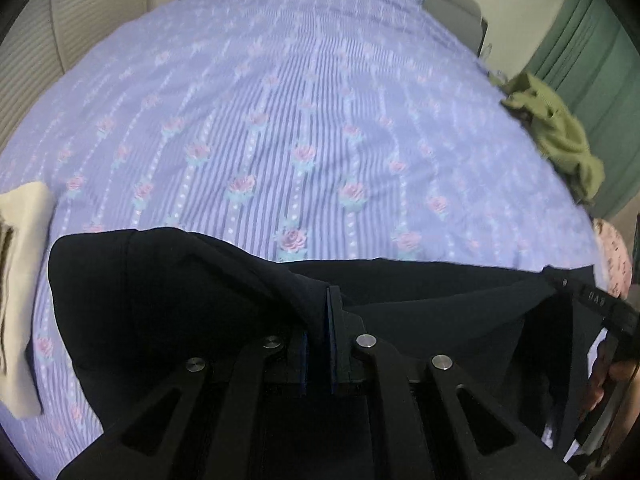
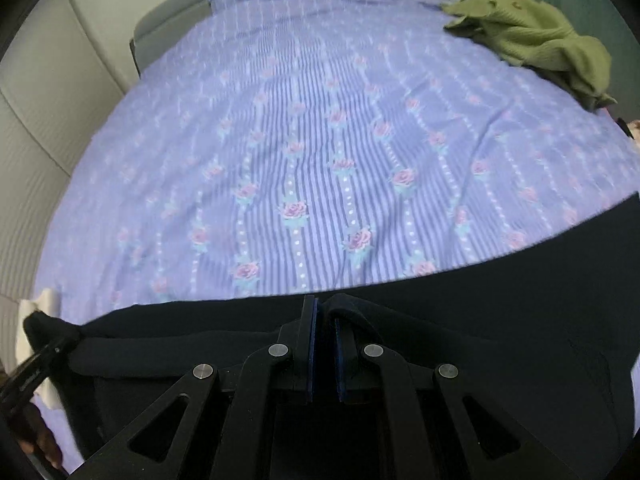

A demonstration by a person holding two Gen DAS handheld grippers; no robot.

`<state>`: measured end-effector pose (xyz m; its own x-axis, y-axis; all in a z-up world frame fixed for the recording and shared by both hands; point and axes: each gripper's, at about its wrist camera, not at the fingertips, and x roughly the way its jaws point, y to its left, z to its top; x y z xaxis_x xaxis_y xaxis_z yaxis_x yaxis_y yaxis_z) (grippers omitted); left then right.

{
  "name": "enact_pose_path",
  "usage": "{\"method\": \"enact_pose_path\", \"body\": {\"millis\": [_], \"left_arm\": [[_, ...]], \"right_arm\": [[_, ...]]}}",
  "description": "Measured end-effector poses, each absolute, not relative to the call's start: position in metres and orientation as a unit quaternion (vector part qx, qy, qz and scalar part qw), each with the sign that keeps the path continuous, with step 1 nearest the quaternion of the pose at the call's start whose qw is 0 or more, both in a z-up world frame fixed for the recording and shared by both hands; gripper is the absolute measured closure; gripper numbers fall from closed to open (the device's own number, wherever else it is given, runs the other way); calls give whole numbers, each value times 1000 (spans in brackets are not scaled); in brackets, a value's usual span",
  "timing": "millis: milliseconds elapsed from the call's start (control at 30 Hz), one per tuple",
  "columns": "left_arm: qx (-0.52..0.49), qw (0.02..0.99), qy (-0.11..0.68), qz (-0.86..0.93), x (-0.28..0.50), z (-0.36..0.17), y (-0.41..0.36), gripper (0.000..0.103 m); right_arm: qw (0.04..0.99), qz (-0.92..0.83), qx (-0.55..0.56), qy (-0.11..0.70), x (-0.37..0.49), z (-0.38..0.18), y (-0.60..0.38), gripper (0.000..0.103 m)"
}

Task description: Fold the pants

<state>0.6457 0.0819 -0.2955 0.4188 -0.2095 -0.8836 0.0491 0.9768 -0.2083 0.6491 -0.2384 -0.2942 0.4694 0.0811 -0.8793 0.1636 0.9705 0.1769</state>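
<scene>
The dark navy pants [image 1: 168,300] hang lifted near the front edge of the bed, stretched between both grippers. My left gripper [image 1: 324,300] is shut on a fold of the pants' edge. My right gripper [image 2: 325,312] is shut on the pants [image 2: 500,320] too, with fabric draped over its right finger. The right gripper also shows at the right of the left wrist view [image 1: 600,304], and the left gripper at the lower left of the right wrist view [image 2: 44,356].
The bed has a purple striped sheet with pink roses [image 1: 300,120]. A crumpled olive green garment [image 1: 560,132] lies at the right edge, also in the right wrist view [image 2: 532,36]. A folded cream cloth [image 1: 20,280] lies at the left. A pink patterned cloth [image 1: 616,256] is at the right.
</scene>
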Motion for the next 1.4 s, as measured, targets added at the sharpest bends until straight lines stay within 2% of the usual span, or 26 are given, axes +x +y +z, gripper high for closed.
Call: {"method": "enact_pose_path", "body": {"millis": [100,133,167,200,233,267,300,333,433,533,800,967,1200,1400], "left_arm": [[-78,820,563,-67,659,-308,78,87],[-80,816,569,-64,662,-309,77,82],[-89,815,568,-67,663,-305,75,68],[-93,819,561,-71,663,-300,74,40],[-92,827,550,-68,662,-293,71,26],[-85,842,529,-60,659,-281,67,17],[-81,849,518,-62,659,-275,65,16],[-75,849,518,-68,659,-269,60,16],[-66,849,517,-87,655,-255,50,16],[-1,864,491,-108,640,-235,29,16],[69,865,453,-206,564,-188,-45,16],[92,849,454,-255,500,-186,-102,16],[114,828,474,-276,431,-205,-166,16],[121,808,511,-267,384,-232,-206,16]], "right_arm": [[830,-17,114,546,665,-312,-239,94],[824,-14,113,555,667,-315,-239,91],[821,-9,110,561,669,-316,-238,87],[820,1,107,562,670,-315,-237,73],[821,12,107,561,669,-312,-235,58],[823,22,106,558,667,-308,-232,52],[826,28,104,553,665,-304,-230,44],[830,35,97,549,660,-298,-227,41],[835,51,91,540,644,-279,-224,35],[848,57,86,520,617,-253,-231,32],[868,25,69,491,515,-200,-275,32],[864,-10,55,500,446,-187,-314,32],[848,-55,76,521,358,-198,-362,32],[828,-68,86,550,305,-233,-385,32]]}}
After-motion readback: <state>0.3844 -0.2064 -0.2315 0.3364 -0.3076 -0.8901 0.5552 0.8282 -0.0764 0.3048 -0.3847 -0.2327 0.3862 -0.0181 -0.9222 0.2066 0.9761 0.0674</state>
